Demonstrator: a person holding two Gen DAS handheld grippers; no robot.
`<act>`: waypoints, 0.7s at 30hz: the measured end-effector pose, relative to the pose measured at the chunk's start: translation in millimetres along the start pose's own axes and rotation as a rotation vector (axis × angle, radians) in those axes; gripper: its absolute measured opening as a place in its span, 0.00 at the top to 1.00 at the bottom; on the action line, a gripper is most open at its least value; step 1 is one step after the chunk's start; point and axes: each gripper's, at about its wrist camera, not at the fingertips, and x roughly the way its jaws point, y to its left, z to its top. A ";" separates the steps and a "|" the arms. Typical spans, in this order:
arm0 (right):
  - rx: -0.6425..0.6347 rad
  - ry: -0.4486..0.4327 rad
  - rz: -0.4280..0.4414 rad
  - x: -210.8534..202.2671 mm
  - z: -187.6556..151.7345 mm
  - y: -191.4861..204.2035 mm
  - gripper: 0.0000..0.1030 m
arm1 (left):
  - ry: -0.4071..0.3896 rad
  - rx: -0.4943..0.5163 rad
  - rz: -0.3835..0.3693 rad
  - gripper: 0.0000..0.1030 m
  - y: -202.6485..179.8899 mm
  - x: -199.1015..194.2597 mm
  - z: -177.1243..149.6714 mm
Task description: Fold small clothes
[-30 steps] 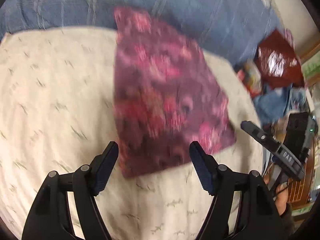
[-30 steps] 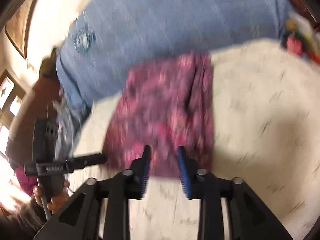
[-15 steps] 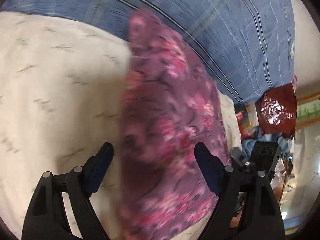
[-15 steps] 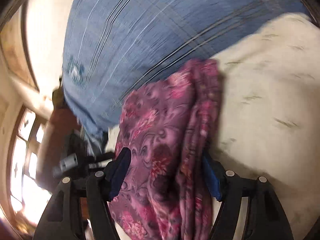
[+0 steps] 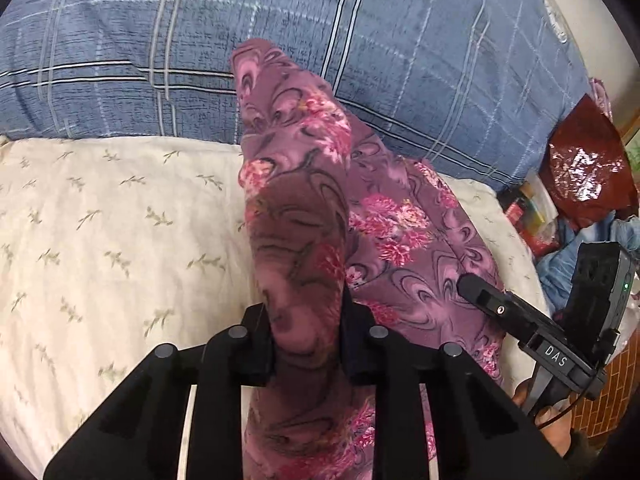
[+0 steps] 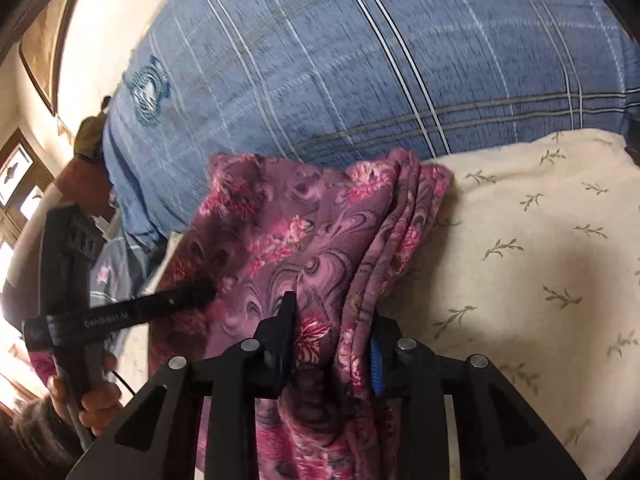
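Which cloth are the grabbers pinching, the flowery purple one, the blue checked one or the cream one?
The flowery purple cloth. Both grabbers clamp it; the blue checked blanket and cream sheet lie untouched.

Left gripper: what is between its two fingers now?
A bunched fold of the purple floral cloth fills the left gripper; its jaws have just been closing and now press on it. The left wrist view shows this.

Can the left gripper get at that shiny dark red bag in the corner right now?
Probably not. The left gripper has just closed on the purple flowery cloth, so it is busy, and the red bag lies off past the cream bedding, beyond the right gripper.
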 end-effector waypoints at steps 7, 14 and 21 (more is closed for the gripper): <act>-0.030 -0.024 0.016 -38.5 -22.1 43.0 0.71 | -0.022 -0.029 -0.006 0.80 5.1 -46.3 -31.4; -0.017 0.006 0.060 -64.4 -72.2 72.7 0.71 | -0.043 0.007 0.060 0.80 17.4 -94.5 -79.4; -0.007 0.059 0.108 -69.9 -128.8 100.2 0.70 | -0.008 0.000 0.090 0.79 52.1 -115.5 -133.9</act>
